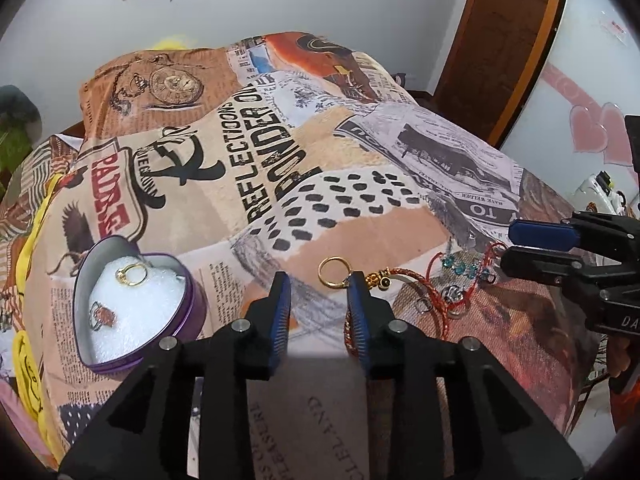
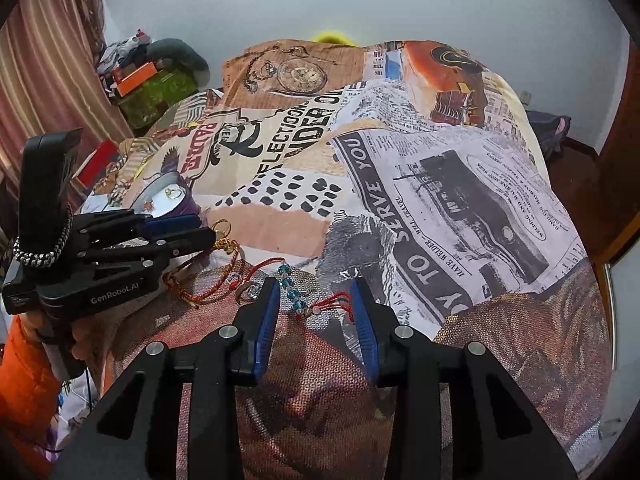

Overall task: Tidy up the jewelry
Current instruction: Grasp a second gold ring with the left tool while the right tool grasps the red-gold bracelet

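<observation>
A purple heart-shaped tin (image 1: 188, 304) with white foam holds a gold ring (image 1: 131, 274) and a stone ring (image 1: 102, 314); it also shows in the right wrist view (image 2: 185, 203). A loose gold ring (image 1: 334, 272) lies on the bed just ahead of my open left gripper (image 1: 318, 286), close to its right finger. A red braided bracelet (image 1: 404, 280) with gold beads lies right of it. A red cord bracelet with blue beads (image 2: 290, 286) lies between the fingers of my open right gripper (image 2: 314, 292). The right gripper shows at the right edge of the left wrist view (image 1: 516, 242).
A printed collage bedspread (image 1: 304, 160) covers the bed. Small silver rings (image 1: 456, 296) lie among the bracelets. A brown door (image 1: 500, 40) stands at the far right. Striped curtains (image 2: 48, 60) and cluttered boxes (image 2: 140, 80) stand at the left.
</observation>
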A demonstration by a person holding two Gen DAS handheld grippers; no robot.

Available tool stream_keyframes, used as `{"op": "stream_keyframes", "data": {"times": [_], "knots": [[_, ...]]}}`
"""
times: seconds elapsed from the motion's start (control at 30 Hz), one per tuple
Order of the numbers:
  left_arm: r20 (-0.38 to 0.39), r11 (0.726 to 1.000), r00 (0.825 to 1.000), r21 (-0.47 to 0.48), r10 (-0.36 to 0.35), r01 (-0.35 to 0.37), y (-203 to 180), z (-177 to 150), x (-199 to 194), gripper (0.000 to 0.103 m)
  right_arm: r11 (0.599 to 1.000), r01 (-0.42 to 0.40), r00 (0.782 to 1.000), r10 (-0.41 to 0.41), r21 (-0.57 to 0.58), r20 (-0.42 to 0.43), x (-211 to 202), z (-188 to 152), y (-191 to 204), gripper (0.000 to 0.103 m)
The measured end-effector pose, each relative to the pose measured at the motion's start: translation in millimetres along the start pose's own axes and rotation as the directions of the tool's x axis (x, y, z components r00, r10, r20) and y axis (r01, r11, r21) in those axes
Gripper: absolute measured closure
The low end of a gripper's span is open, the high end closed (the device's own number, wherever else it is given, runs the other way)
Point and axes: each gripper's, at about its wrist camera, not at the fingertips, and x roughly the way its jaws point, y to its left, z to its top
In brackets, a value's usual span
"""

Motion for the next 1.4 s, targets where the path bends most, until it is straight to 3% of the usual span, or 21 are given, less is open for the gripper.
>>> {"op": "stream_keyframes", "data": {"times": [0.4,0.47,0.57,0.73,0.77,1.1,1.27,1.4], "knots": [[-0.009,0.999,1.000,0.022,-0.023,0.023,-6,10,14,0.074,1.000,-0.020,1.000,0.020,0.016,0.008,0,5,-2,0.070],[-0.006,0.999,1.000,0.027,-0.028,0.028,-7,10,14,0.083,0.999,-0.035,0.999,0.035,0.016,0.010,1,6,0,0.070],[0.002,0.999,1.000,0.032,-0.025,0.025,-7,8,13,0.083,0.999,-0.051,0.999,0.051,0.012,0.013,4,10,2,0.070],[0.019,0.999,1.000,0.029,-0.019,0.018,-6,0,6,0.084,0.998,-0.047,0.999,0.047,-0.041,0.020,8,19,15,0.070],[0.022,0.999,0.999,0.024,-0.028,0.027,-5,-1,3,0.099,0.997,-0.048,0.999,0.049,-0.052,0.019,9,21,18,0.070],[0.028,0.999,0.999,-0.001,-0.042,0.042,6,-18,-18,0.099,0.984,-0.046,0.997,0.034,-0.173,-0.071,46,33,39,0.071],[0.030,0.998,0.998,-0.030,-0.061,0.062,17,-26,-26,0.097,0.973,-0.041,0.993,0.013,-0.228,-0.120,61,28,48,0.078],[0.033,0.998,0.998,-0.041,-0.049,0.050,21,-30,-32,0.091,0.965,-0.044,0.993,0.015,-0.257,-0.117,61,25,53,0.094]]}}
